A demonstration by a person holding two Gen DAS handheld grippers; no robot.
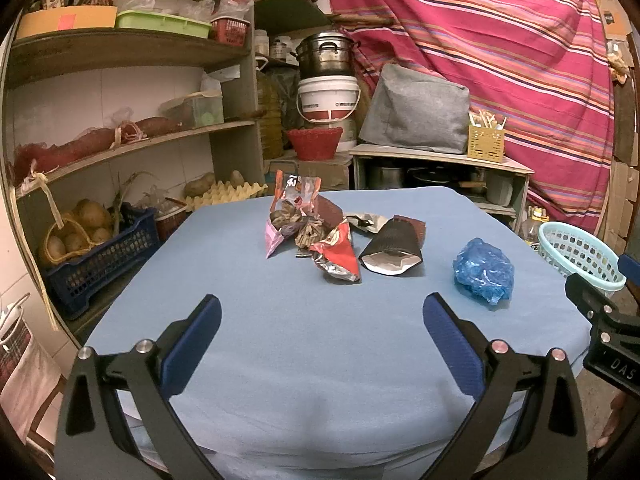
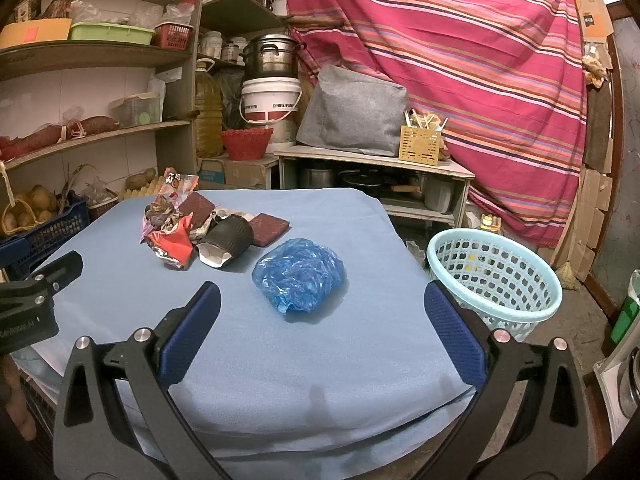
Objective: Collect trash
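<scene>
A pile of crumpled snack wrappers (image 1: 308,224) (image 2: 172,224) lies mid-table on the blue cloth, with a flattened black paper cup (image 1: 394,254) (image 2: 228,240) beside it. A crumpled blue plastic bag (image 1: 484,270) (image 2: 298,274) lies apart to the right. A pale blue perforated basket (image 2: 494,280) (image 1: 576,256) stands off the table's right edge. My left gripper (image 1: 322,320) hangs open over the near cloth, short of the pile. My right gripper (image 2: 322,318) is open too, just short of the blue bag. Neither holds anything.
The table (image 1: 300,360) is covered in blue cloth. Shelves (image 1: 120,140) with baskets, potatoes and a dark blue crate (image 1: 100,256) stand close on the left. Behind are a low cabinet (image 2: 372,168) with pots, a white bucket (image 2: 270,100) and a striped red drape (image 2: 460,60).
</scene>
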